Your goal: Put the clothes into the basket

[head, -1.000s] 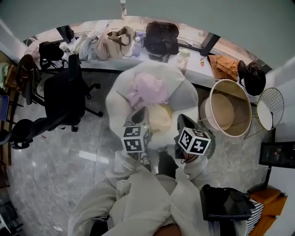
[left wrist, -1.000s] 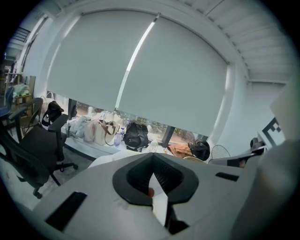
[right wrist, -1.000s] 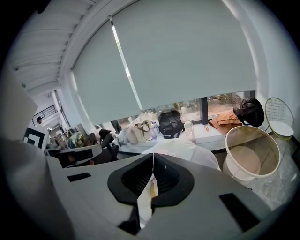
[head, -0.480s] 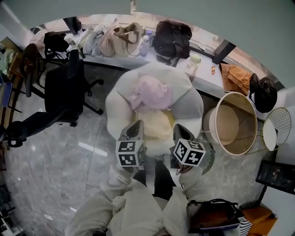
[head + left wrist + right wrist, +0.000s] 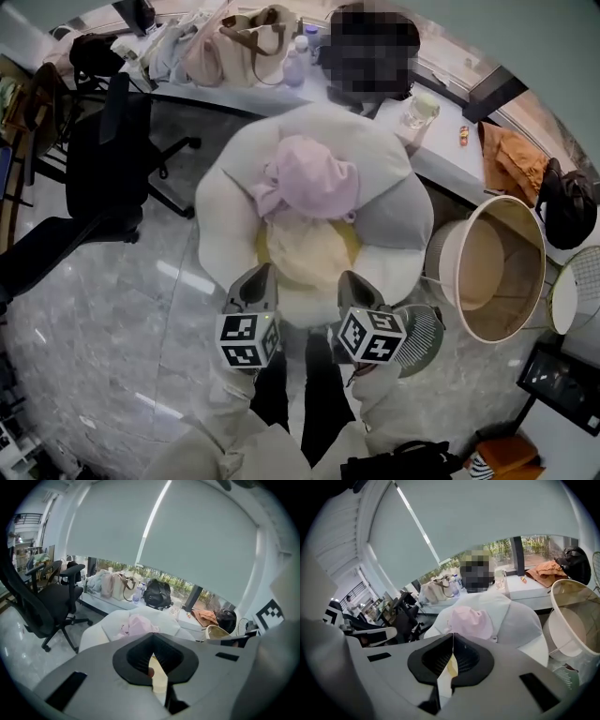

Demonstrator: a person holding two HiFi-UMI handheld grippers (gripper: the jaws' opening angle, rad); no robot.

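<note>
Against the frame a second ago: finds left claw (image 5: 260, 277) and right claw (image 5: 349, 281) brought lower, side by side, now at the near rim of the white beanbag seat (image 5: 234, 187). Finds seat and clothes larger in the head view. Notes no shift in either garment.

Reads left claw (image 5: 153, 641) as clenched, pads together, gripping nothing. Reads right claw (image 5: 453, 639) the same. Sees only a sliver of pale yellow through each slit.

Places the yellow garment (image 5: 307, 251) in the seat's hollow, just beyond both claw tips and between them, not touching either. Places the pink garment (image 5: 314, 178) farther off, heaped on the far half of the seat, meeting the yellow one's far edge.

Places the basket (image 5: 521, 281) on the floor right of the seat, mouth open, well right of the right claw.

Logs bags on the far worktop (image 5: 441, 155).
</note>
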